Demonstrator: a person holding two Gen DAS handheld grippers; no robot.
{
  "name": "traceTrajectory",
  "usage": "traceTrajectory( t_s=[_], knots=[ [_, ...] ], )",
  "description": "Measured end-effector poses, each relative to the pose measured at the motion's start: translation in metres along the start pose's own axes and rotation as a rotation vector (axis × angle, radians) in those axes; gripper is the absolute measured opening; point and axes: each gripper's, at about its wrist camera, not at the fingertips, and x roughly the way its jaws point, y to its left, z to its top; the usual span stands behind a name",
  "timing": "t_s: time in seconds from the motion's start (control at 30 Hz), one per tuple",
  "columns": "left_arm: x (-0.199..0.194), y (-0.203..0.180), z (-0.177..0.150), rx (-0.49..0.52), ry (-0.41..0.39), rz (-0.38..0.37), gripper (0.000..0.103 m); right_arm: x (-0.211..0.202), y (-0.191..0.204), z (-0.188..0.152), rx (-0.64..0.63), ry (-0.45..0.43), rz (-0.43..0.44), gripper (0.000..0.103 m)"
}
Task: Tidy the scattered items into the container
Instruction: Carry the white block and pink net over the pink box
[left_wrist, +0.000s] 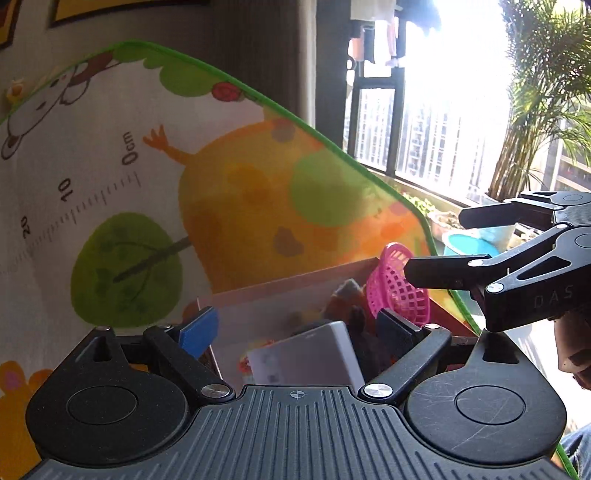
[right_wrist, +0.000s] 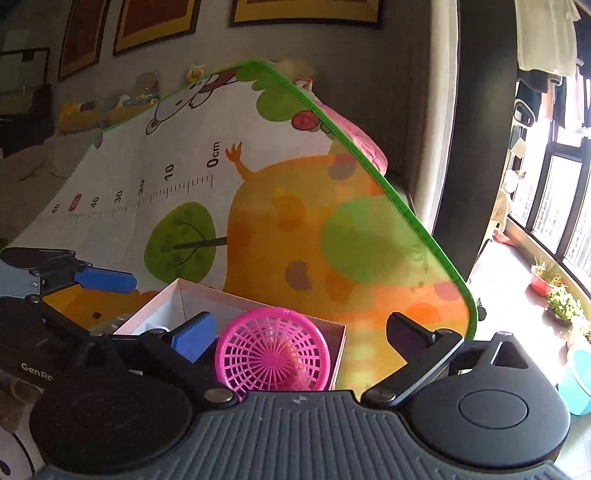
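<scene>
We see our right tool (right_wrist: 301, 336) with its fingers wide apart, the round pink plastic mesh basket (right_wrist: 272, 356) between them but not clamped. This basket leans inside the open white cardboard box (right_wrist: 177, 295), against its right wall. Our left tool (left_wrist: 299, 326) is also spread apart, holding nothing, above a white flat packet (left_wrist: 306, 360) in the box. The colourful cartoon play mat (right_wrist: 295, 221) with a green border lies bare beyond the box.

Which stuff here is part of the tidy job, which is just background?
Job: box, pink basket, white card, both grippers, left and right.
Background: play mat, teal tub, potted plants, wall pictures.
</scene>
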Motion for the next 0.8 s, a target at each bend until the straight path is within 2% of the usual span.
traceTrajectory(
  t_s=[0.1, 0.23, 0.37, 0.43, 0.5, 0.57, 0.7, 0.8],
  knots=[
    [-0.008, 0.003, -0.006, -0.005, 0.014, -0.007, 0.097, 0.001, -0.007, -0.004, 0.027, 0.002, -0.031, 0.1],
    [-0.016, 0.0, -0.019, 0.007, 0.043, -0.039, 0.097, 0.009, -0.015, -0.012, 0.084, 0.015, -0.129, 0.1],
    [-0.03, -0.005, -0.029, 0.015, 0.037, -0.02, 0.097, 0.015, -0.022, -0.019, 0.158, 0.024, -0.189, 0.097],
    [-0.038, -0.005, -0.032, 0.005, 0.028, -0.008, 0.098, 0.013, -0.019, -0.016, 0.173, 0.026, -0.149, 0.082],
    [-0.046, -0.003, -0.035, -0.011, 0.022, -0.001, 0.098, 0.015, -0.015, -0.01, 0.201, 0.055, -0.063, 0.063],
    [-0.054, -0.001, -0.038, -0.027, 0.019, 0.005, 0.098, 0.025, -0.009, -0.004, 0.262, 0.126, 0.036, 0.061],
    [-0.063, 0.004, -0.042, -0.049, 0.018, 0.019, 0.098, 0.066, 0.017, 0.001, 0.306, 0.275, 0.16, 0.062],
    [-0.069, 0.006, -0.043, -0.063, 0.017, 0.025, 0.098, 0.079, 0.048, 0.01, 0.274, 0.293, 0.329, 0.063]
  ],
)
